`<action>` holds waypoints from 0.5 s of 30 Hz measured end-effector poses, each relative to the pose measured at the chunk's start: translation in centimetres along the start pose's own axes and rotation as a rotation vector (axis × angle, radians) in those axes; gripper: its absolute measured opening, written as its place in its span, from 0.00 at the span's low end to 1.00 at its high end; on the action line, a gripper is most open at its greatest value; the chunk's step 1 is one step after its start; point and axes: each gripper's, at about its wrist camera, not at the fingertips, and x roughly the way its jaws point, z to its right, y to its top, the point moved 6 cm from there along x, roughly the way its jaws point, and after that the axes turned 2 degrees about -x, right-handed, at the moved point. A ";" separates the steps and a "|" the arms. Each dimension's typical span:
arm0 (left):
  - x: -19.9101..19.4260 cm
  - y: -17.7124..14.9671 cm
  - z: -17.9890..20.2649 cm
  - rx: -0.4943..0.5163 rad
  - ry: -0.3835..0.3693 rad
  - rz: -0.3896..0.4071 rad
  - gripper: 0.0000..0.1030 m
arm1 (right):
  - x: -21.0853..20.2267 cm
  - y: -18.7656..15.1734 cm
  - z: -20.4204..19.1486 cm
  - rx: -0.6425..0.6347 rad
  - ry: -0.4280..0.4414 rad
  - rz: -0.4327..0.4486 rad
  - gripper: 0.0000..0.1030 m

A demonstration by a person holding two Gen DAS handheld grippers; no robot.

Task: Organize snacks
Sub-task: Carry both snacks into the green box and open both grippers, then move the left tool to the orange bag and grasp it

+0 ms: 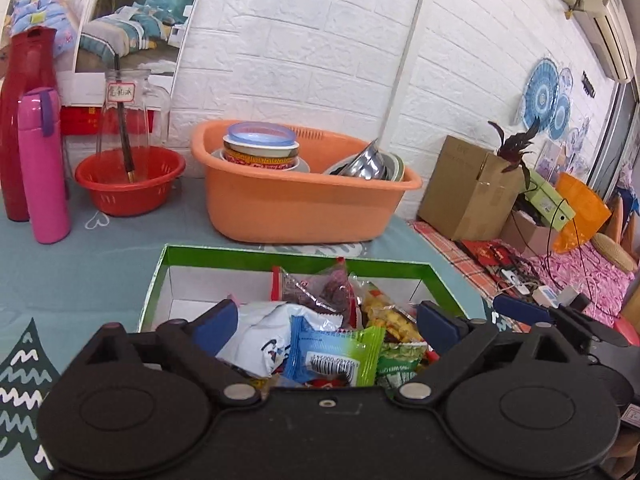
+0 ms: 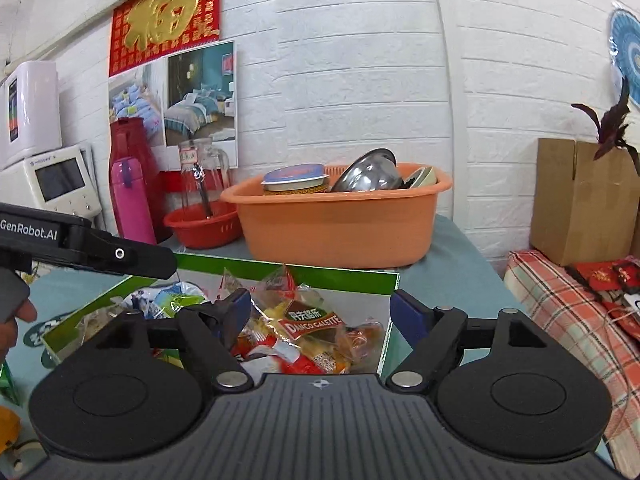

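A green box (image 1: 256,255) with white inner walls sits on the teal tablecloth and holds a pile of snack packets. In the left wrist view I see a white packet (image 1: 264,332), a blue-green packet (image 1: 332,356) and a dark red one (image 1: 320,288). My left gripper (image 1: 326,320) is open above the pile, its blue pads wide apart. In the right wrist view the box (image 2: 352,280) holds a Danco Galette packet (image 2: 316,320). My right gripper (image 2: 320,314) is open over the box's right half. The left gripper's body (image 2: 92,250) shows at the left.
An orange basin (image 1: 296,204) with bowls stands behind the box. A red basket (image 1: 130,182) with a glass jar, a pink flask (image 1: 44,168) and a red jug (image 1: 24,120) stand at the back left. A cardboard box (image 1: 468,188) and clutter lie to the right, past the table edge.
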 end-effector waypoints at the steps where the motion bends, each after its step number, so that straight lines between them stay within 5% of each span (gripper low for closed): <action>1: -0.1 -0.1 -0.1 -0.004 0.011 -0.003 1.00 | -0.1 0.0 -0.1 0.005 0.002 -0.003 1.00; 15: -5.8 -1.0 1.0 0.003 0.024 0.021 1.00 | -5.6 1.9 -3.4 -0.048 0.051 0.050 1.00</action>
